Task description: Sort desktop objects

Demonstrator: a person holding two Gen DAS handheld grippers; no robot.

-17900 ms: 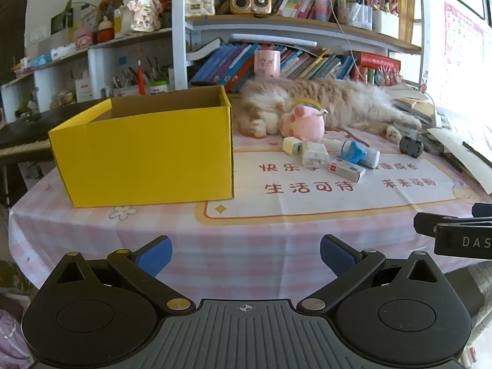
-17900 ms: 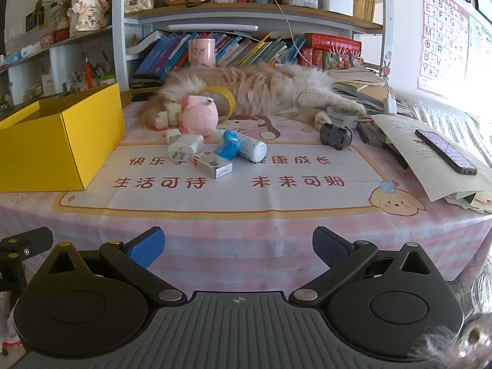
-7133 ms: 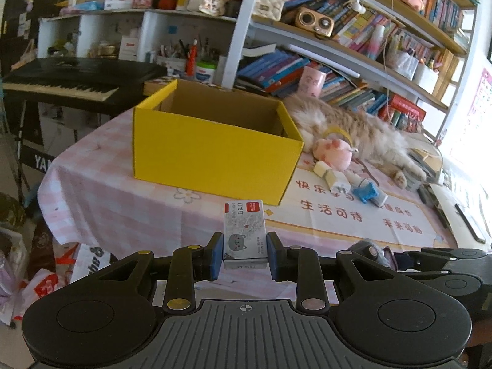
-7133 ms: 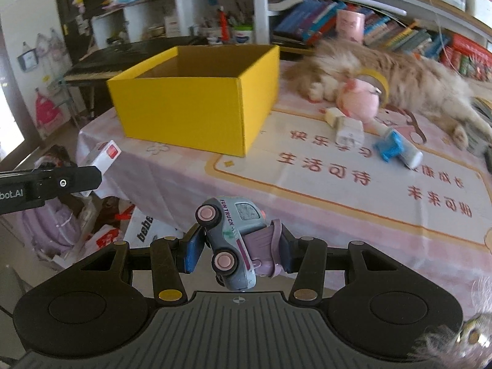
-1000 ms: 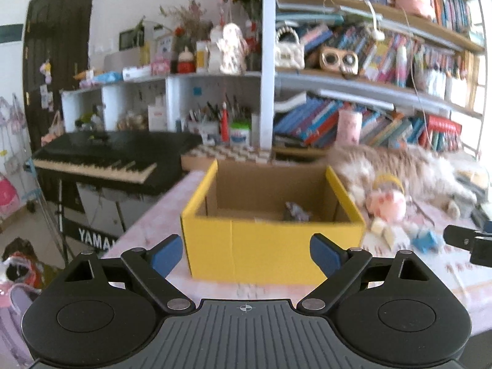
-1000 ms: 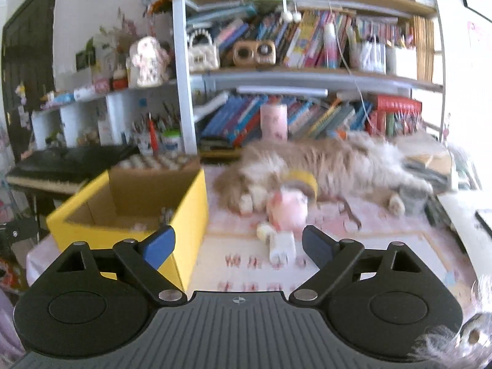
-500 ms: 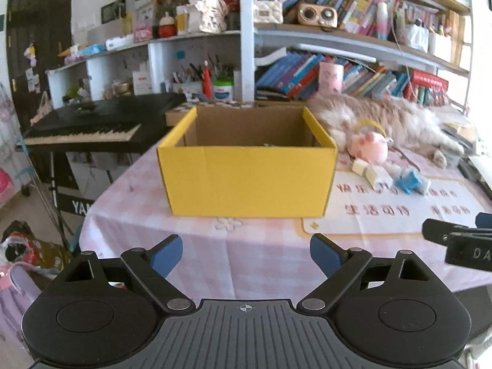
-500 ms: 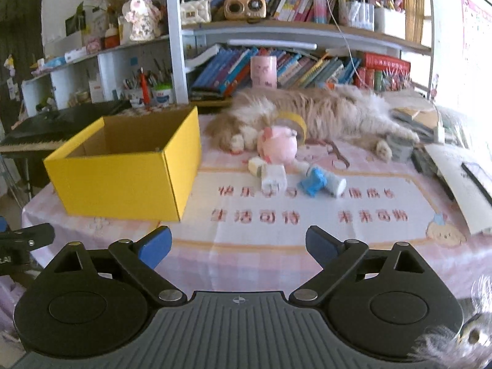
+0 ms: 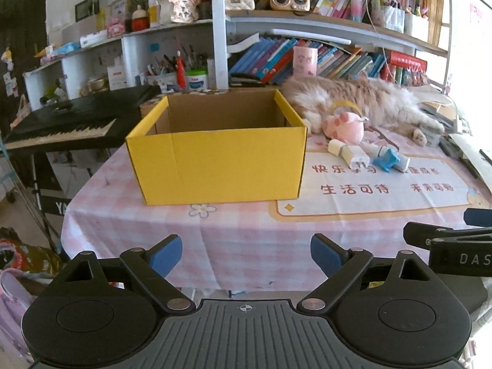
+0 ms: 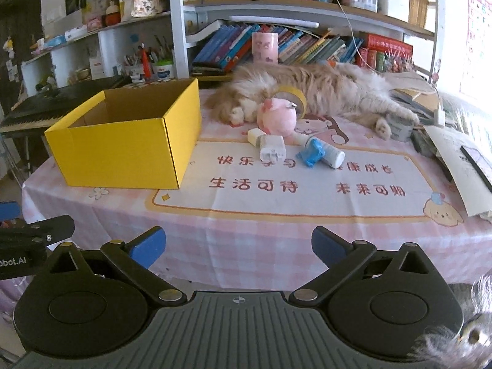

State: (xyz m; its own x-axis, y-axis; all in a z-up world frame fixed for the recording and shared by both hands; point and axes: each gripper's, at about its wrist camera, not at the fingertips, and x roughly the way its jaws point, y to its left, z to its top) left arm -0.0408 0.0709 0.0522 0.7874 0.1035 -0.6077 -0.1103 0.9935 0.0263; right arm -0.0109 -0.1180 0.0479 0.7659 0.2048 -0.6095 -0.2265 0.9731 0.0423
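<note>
Yellow box left, pink plush beside sprawled cat.

Each handheld unit was black: a ribbed centre plate with a crosshair mark, flanked by two round housings with triangular cut-outs. Linkage arms with silver pivot screws carried blue pads on the left gripper and right gripper. White lettering marked the sides of both units.

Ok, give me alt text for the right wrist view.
The right gripper, open and empty, faces a pink checked table with a yellow box at left. A pink plush, white charger and blue toy lie before a sleeping cat.
</note>
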